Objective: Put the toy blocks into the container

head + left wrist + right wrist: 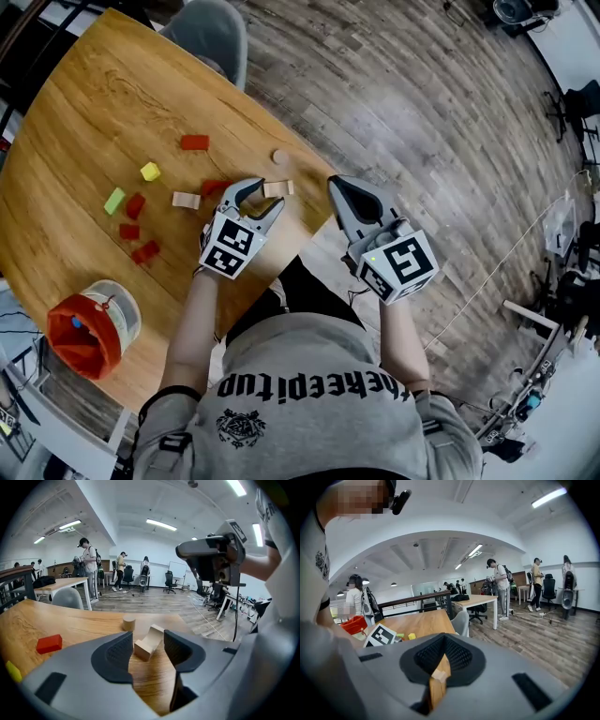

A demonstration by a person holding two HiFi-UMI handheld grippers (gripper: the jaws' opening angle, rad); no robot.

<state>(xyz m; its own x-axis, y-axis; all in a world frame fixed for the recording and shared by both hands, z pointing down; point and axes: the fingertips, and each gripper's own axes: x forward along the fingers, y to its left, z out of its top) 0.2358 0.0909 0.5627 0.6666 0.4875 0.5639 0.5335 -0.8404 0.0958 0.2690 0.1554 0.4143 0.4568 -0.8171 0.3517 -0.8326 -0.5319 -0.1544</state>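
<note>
Block (277, 188) near table (94, 112) edge, left fingers (115, 656) astride

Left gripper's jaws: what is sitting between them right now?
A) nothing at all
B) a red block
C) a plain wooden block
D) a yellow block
C: the left gripper has its jaws open, and a plain wooden block lies on the table between them.

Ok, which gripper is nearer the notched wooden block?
Left. The left gripper holds its open jaws around the notched block; the right gripper is off the table, apart from it.
</note>
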